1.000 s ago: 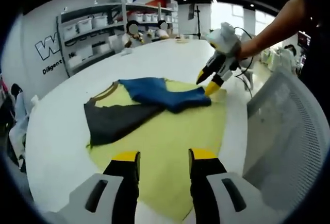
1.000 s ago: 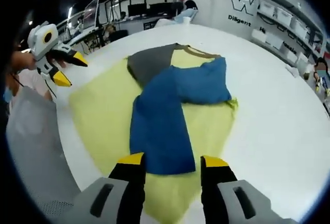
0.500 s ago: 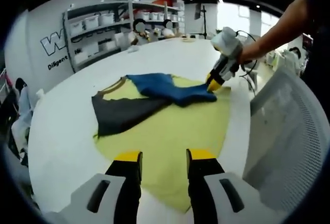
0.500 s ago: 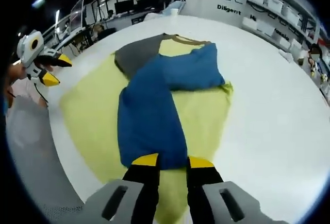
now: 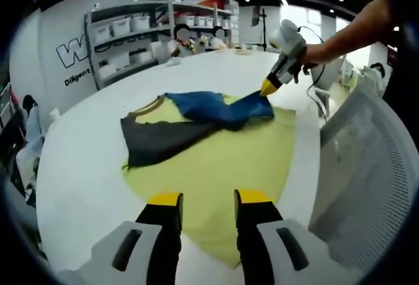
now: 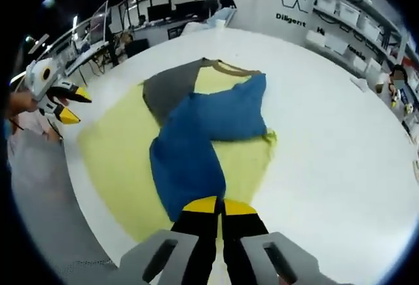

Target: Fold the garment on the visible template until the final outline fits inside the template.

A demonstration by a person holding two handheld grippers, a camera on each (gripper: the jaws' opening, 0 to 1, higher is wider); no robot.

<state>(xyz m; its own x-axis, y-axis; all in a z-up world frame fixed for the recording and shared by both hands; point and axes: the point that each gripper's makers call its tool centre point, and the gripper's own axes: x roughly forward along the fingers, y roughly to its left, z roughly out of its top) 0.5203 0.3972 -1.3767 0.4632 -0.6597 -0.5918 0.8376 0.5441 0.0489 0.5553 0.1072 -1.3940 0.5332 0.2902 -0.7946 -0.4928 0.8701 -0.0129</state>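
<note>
Blue, grey and yellow garment (image 6: pixel 196 128) lies spread on round white table (image 6: pixel 327 160), over template area. Right gripper (image 6: pixel 213 205), yellow-tipped, jaws pressed together, pinching blue sleeve end (image 6: pixel 190 187) at near edge. In left gripper view, same sleeve (image 5: pixel 252 107) lifted off cloth. Left gripper (image 5: pixel 203 200) hovers above yellow hem (image 5: pixel 216 167), jaws spread, gripping nothing. White mesh chair back (image 5: pixel 366 167) beside table.
</note>
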